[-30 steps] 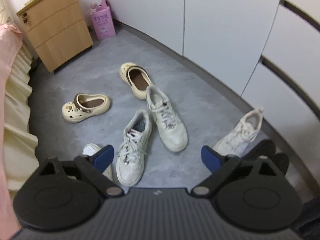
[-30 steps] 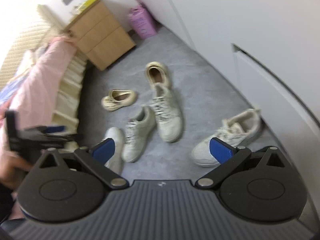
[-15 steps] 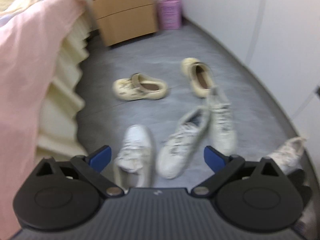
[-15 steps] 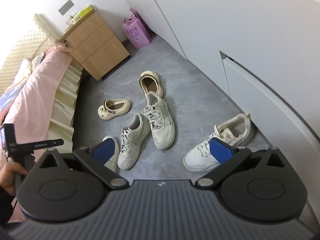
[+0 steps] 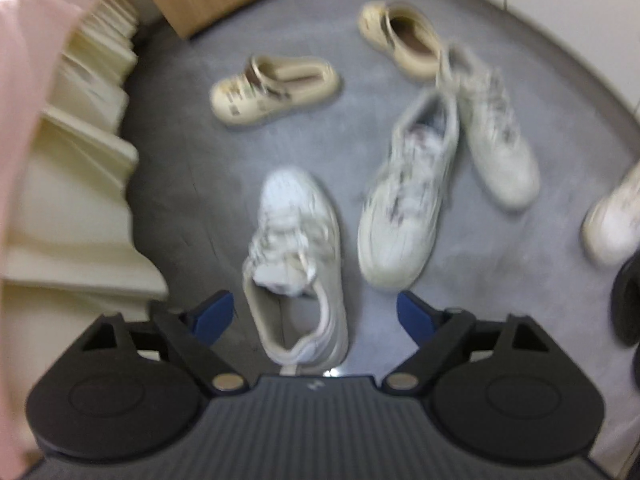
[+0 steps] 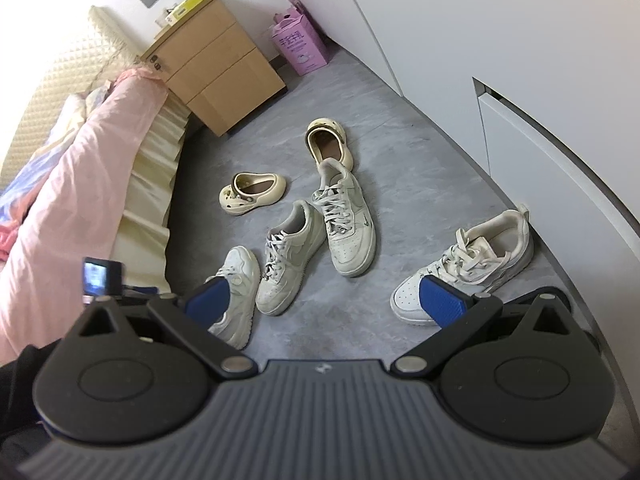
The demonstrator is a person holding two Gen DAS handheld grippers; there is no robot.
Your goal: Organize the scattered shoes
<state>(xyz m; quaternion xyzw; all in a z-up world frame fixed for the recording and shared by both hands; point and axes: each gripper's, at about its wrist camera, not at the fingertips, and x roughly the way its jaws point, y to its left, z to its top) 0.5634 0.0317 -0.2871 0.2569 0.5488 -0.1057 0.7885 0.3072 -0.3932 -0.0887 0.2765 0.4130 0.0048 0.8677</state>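
Several pale shoes lie scattered on the grey floor. A white sneaker (image 5: pixel 296 240) lies toe away from me, and its heel sits between the fingers of my left gripper (image 5: pixel 314 316). The jaws are closing, and the blue pads (image 5: pixel 212 316) stand clear of the shoe's sides. Beyond it lie two off-white sneakers (image 5: pixel 404 200) (image 5: pixel 496 136) and two cream clogs (image 5: pixel 276 92) (image 5: pixel 404 40). My right gripper (image 6: pixel 326 302) hangs open above the floor with nothing between its fingers. Another white sneaker (image 6: pixel 468 264) lies to its right, by the wardrobe. The left wrist view is blurred.
A bed with a pink blanket (image 6: pixel 80 184) and a cream skirt (image 5: pixel 72 152) borders the left side. A wooden drawer unit (image 6: pixel 216 72) and a pink box (image 6: pixel 300 46) stand at the back. White wardrobe doors (image 6: pixel 520 60) line the right. A black shoe (image 5: pixel 628 304) shows at the right edge.
My left gripper has dropped and swung left towards the bed, and now straddles the heel of the white sneaker. Its jaws stand a little narrower. The right gripper has barely moved.
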